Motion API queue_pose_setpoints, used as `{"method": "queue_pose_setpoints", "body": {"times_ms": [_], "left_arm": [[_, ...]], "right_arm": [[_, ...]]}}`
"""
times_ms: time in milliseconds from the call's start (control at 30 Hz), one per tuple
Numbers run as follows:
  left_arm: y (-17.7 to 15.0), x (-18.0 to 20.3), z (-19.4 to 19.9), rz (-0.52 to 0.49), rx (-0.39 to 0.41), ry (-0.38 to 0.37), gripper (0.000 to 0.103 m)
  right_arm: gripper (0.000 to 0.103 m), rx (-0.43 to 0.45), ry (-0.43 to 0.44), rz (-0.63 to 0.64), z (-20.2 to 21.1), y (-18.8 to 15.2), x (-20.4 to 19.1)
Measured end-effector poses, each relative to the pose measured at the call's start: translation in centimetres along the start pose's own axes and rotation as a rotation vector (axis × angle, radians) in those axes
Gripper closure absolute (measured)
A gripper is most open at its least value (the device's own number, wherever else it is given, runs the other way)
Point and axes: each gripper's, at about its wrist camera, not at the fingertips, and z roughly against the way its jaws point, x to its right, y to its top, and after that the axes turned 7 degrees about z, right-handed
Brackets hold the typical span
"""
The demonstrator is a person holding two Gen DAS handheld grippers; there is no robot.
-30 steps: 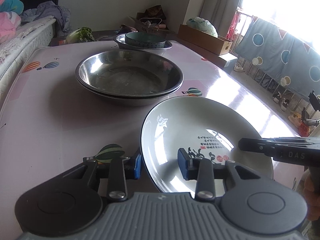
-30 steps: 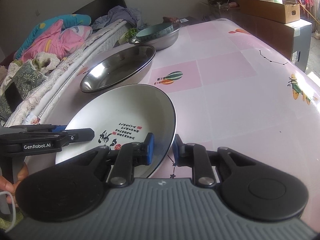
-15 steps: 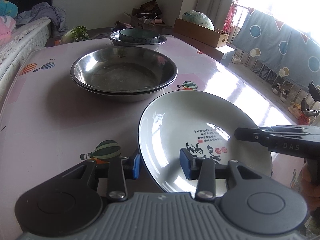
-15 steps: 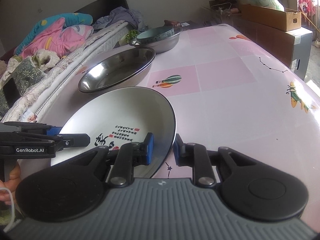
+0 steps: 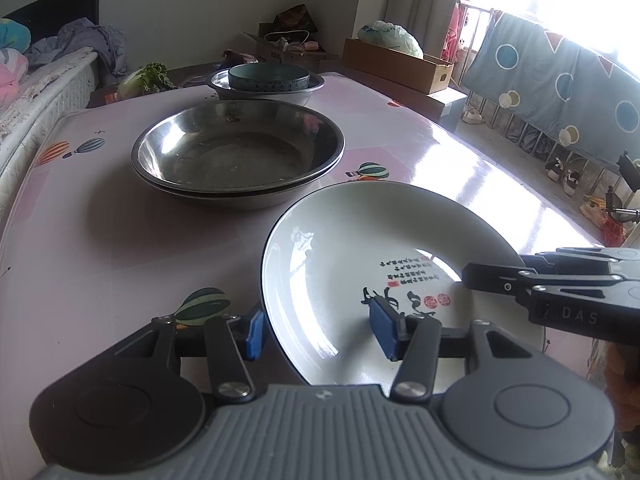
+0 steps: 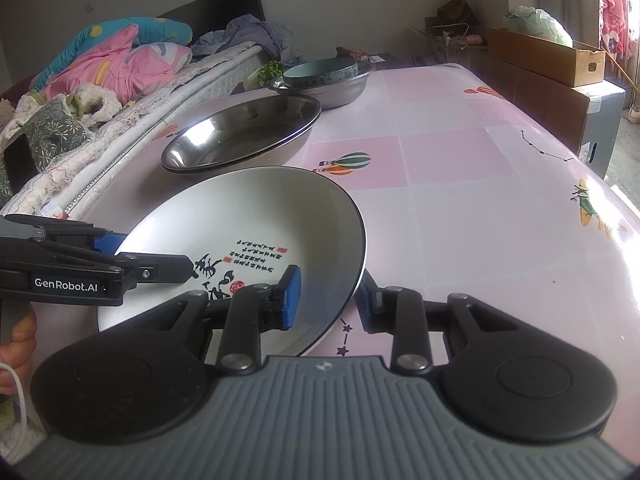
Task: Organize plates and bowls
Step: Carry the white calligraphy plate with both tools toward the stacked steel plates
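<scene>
The white plate (image 5: pixel 360 264) with black calligraphy sits low over the pink counter (image 5: pixel 100 240), toward 5 o'clock in the left view. Both claws straddle its rim. The left claw (image 5: pixel 320 334) is wide apart, one blue pad inside the plate and one outside, neither pressing. The right claw (image 6: pixel 326 298) is narrower, with pads either side of the rim; can't tell if they're pinching. At 12 o'clock are stacked steel basins (image 5: pixel 238 152), and beyond them a teal bowl (image 5: pixel 269 77) inside another steel basin (image 5: pixel 304 92). A bed (image 6: pixel 100 92) runs alongside at 10 o'clock in the right view.
</scene>
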Motion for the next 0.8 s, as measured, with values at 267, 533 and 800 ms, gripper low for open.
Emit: {"method": "queue_pose_setpoints", "body": {"times_ms": [267, 533, 800], "left_arm": [[0.3, -0.1, 0.0, 0.024, -0.014, -0.004, 0.05], [0.8, 0.0, 0.1, 0.041, -0.015, -0.015, 0.05], [1.3, 0.3, 0.5, 0.045, -0.009, -0.016, 0.05]], "right_arm": [[0.074, 0.005, -0.008, 0.006, 0.3, 0.0, 0.0], [0.074, 0.01, -0.011, 0.007, 0.6, 0.2, 0.3], [0.075, 0.022, -0.01, 0.0, 0.9, 0.4, 0.6]]}}
